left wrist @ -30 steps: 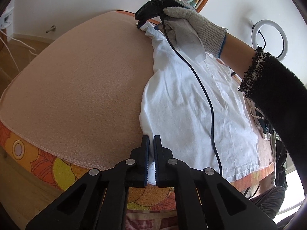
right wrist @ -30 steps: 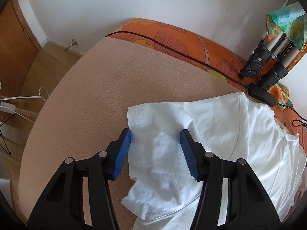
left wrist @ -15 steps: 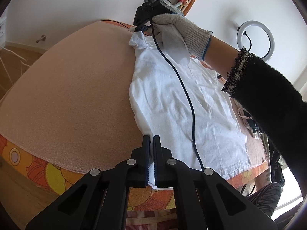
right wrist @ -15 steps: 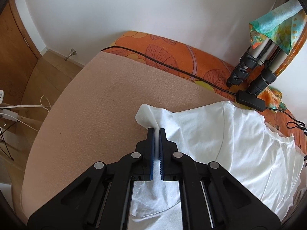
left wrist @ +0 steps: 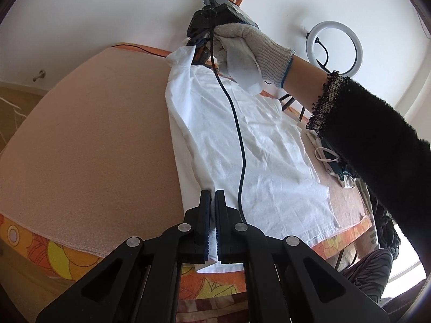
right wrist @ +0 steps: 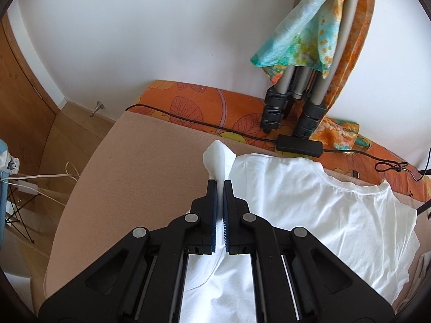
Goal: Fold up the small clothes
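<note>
A white T-shirt [left wrist: 258,145] lies on the peach blanket [left wrist: 94,140]; it also shows in the right wrist view [right wrist: 323,215]. My left gripper [left wrist: 212,196] is shut on the shirt's near hem corner, lifted off the blanket. My right gripper [right wrist: 220,184] is shut on the shirt's left sleeve, with a tuft of fabric [right wrist: 218,158] sticking out past the tips. In the left wrist view the right gripper [left wrist: 204,40], held by a gloved hand [left wrist: 250,51], lifts the sleeve at the far end. The shirt's left edge hangs raised between both grippers.
The bed has an orange floral cover [right wrist: 204,102]. A tripod [right wrist: 296,102] draped with a colourful cloth, a black adapter [right wrist: 299,145] and cables sit at the far edge. A ring light [left wrist: 334,48] stands by the wall. Small items [left wrist: 331,161] lie at the right. Wooden floor lies left.
The right gripper closed on the sleeve and lifted it. Both grippers have risen, pulling the shirt's left edge up off the blanket and toward the right.
</note>
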Available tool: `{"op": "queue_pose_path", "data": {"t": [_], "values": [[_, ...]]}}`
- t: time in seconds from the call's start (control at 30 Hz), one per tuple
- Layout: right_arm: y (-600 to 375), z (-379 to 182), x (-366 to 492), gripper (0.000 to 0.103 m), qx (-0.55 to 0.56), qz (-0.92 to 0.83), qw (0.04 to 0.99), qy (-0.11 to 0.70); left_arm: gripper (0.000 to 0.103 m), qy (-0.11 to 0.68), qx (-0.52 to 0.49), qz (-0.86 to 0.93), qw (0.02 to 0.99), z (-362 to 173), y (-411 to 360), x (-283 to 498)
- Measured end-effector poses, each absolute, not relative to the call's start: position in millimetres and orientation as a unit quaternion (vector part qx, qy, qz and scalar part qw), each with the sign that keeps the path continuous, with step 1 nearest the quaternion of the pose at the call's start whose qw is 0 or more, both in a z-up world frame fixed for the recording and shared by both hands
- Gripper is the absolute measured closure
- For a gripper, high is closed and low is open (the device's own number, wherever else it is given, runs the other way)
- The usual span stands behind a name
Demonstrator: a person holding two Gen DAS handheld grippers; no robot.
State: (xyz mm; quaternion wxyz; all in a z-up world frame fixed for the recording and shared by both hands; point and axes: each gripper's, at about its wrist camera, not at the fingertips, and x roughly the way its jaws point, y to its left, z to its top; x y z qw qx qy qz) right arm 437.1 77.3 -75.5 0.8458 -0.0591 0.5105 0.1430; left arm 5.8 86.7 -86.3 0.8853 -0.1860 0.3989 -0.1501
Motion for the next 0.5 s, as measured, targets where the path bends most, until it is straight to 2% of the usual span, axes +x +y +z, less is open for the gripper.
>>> {"op": "queue_pose_path", "data": {"t": [0.3,0.5], "values": [[9,-62,433,0.098,-0.045,0.105,0.854,0.507,0.101,0.402,-0.166,-0.199,0.878,-81,52,8],[-39,-76,431,0.098,-0.028,0.071,0.851,0.520,0.101,0.422,-0.143,-0.222,0.867,-88,29,13]]}}
